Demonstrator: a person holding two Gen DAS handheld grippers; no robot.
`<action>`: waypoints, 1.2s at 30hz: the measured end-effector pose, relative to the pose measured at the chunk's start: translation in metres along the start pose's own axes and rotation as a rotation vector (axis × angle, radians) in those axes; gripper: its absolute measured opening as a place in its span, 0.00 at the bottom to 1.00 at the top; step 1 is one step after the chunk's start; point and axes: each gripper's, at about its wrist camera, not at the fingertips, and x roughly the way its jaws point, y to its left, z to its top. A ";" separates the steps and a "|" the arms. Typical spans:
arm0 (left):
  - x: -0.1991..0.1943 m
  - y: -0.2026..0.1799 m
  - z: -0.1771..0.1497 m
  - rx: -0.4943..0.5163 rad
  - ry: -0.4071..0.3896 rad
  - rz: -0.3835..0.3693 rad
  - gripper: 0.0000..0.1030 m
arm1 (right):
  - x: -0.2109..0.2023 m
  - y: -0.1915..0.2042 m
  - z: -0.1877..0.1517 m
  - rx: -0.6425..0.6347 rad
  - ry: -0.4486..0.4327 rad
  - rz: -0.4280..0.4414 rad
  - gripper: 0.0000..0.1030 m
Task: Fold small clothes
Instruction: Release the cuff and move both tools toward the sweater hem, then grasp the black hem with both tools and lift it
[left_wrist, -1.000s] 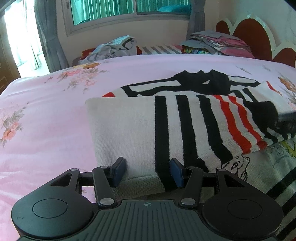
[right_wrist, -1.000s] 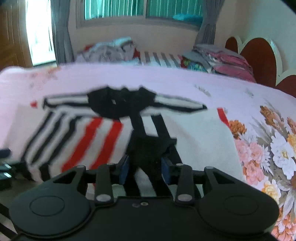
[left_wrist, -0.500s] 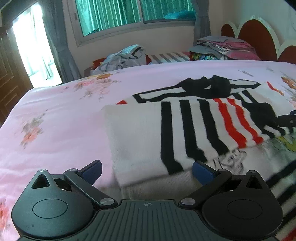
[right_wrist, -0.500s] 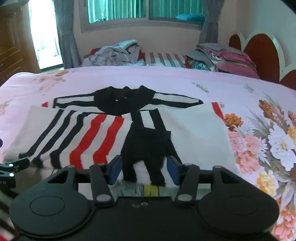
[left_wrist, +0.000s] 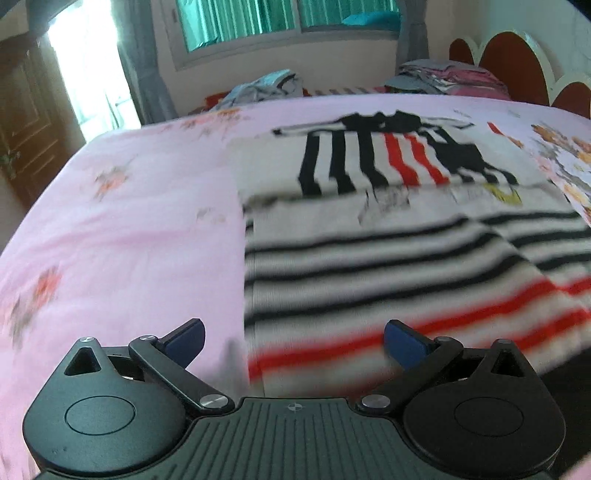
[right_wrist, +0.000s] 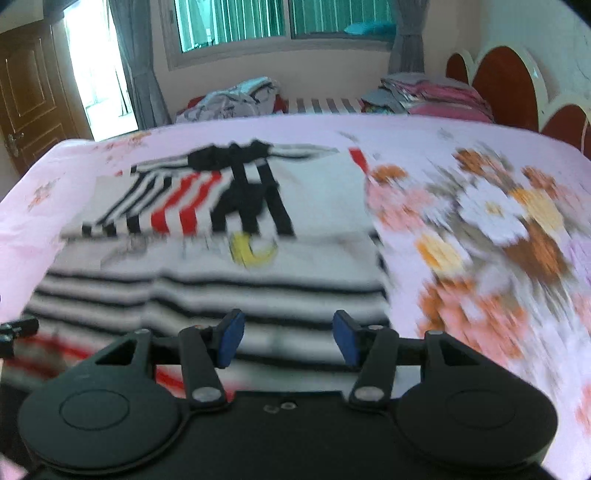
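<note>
Both claws have let go and pulled back: left claw (left_wrist: 293, 341) wide, right claw (right_wrist: 288, 339) half-open, empty, above the sweater's (left_wrist: 388, 258) near hem; bare bed (left_wrist: 129, 240) lies left.

left wrist: low, near, tilted down over bed (left_wrist: 110, 229) | right wrist: same | shared: striped sweater (left_wrist: 388, 251), window (left_wrist: 288, 18)

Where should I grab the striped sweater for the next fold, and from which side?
Probably the striped sweater's near hem, one corner per gripper, coming in low from the bed's near edge. It lies flat with its far part already folded over, and both grippers, left gripper and right gripper, stand open there.
</note>
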 end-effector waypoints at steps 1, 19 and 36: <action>-0.008 0.000 -0.009 -0.012 0.006 0.000 0.99 | -0.006 -0.004 -0.009 0.000 0.008 0.002 0.51; -0.076 0.003 -0.090 -0.201 -0.005 -0.059 0.74 | -0.060 -0.044 -0.099 0.210 0.113 0.174 0.51; -0.025 0.032 -0.078 -0.461 0.083 -0.292 0.59 | -0.024 -0.073 -0.091 0.438 0.139 0.274 0.50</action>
